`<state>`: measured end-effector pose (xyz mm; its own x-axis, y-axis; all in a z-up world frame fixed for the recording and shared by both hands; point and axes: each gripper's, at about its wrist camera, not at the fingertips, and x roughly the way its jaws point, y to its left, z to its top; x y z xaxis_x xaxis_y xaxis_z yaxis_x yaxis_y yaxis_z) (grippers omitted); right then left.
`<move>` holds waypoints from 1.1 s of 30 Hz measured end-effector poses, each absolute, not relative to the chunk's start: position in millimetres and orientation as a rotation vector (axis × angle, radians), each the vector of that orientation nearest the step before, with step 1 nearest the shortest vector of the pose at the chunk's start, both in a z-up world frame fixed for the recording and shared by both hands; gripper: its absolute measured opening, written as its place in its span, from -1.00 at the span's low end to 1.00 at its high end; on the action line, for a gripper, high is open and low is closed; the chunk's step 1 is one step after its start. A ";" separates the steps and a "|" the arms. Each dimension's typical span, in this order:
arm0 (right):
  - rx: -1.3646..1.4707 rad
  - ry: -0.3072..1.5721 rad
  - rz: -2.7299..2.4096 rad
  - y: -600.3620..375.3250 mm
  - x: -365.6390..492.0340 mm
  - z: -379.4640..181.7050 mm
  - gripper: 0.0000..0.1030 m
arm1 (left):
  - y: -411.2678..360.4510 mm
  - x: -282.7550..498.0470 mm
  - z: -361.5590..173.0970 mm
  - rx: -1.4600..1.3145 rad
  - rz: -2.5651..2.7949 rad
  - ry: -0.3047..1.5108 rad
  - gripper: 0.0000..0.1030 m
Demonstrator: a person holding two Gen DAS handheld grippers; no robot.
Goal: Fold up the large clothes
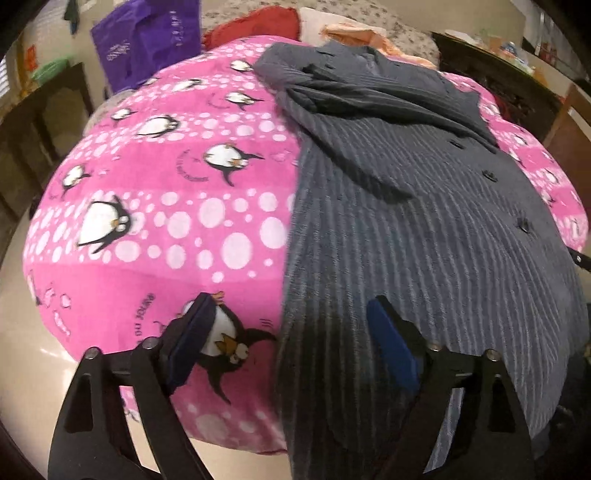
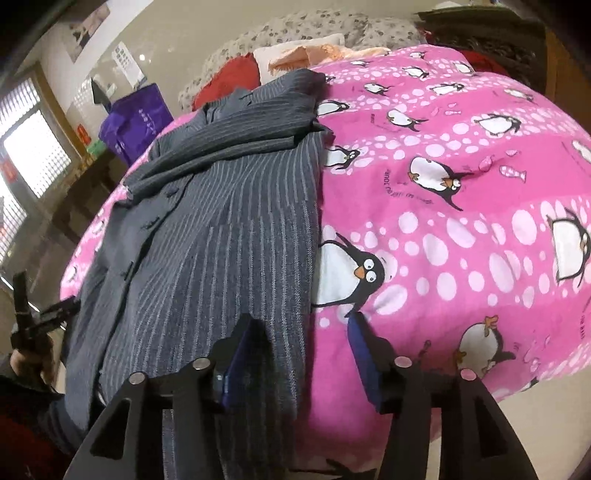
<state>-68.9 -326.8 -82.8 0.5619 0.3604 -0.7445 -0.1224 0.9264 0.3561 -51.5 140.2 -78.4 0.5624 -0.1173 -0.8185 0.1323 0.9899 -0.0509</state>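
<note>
A dark grey pinstriped shirt (image 1: 406, 221) lies buttoned on a pink penguin blanket (image 1: 166, 221), with a sleeve folded across its upper part. My left gripper (image 1: 291, 301) is open at the near hem. It straddles the shirt's left edge, one finger over the blanket and the other over the cloth. In the right wrist view the same shirt (image 2: 221, 221) lies left of centre. My right gripper (image 2: 303, 319) is open with the shirt's right edge loose between its fingers. A hand holds the left gripper (image 2: 33, 314) at the far left of that view.
A purple bag (image 1: 147, 40) stands beyond the blanket, beside a red cushion (image 1: 255, 26) and orange cloth (image 1: 354, 35). Dark wooden furniture (image 1: 498, 81) flanks the surface on both sides. Pale floor (image 1: 29, 350) shows below the blanket's near edge.
</note>
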 end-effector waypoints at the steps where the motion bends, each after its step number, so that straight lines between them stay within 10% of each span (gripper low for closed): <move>1: 0.286 0.926 0.297 -326.6 -69.8 -83.1 0.13 | 138.4 -52.0 -78.5 0.026 -0.160 0.965 0.76; 17: 0.298 0.946 0.424 -325.9 -101.3 -83.3 0.17 | 131.2 -59.1 -78.6 0.059 -0.263 0.973 0.84; 21: 0.320 0.955 0.510 -322.7 -102.8 -84.5 0.09 | 126.0 -64.7 -73.3 0.074 -0.292 0.979 0.33; 33: 0.337 0.939 0.526 -322.3 -87.9 -91.6 -0.09 | 128.6 -57.6 -74.8 0.057 -0.334 0.980 0.33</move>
<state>-87.9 -322.3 -91.6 0.4794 0.5633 -0.6730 -0.2792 0.8249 0.4915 -57.6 128.6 -74.8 0.5103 -0.2518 -0.8223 0.3031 0.9475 -0.1021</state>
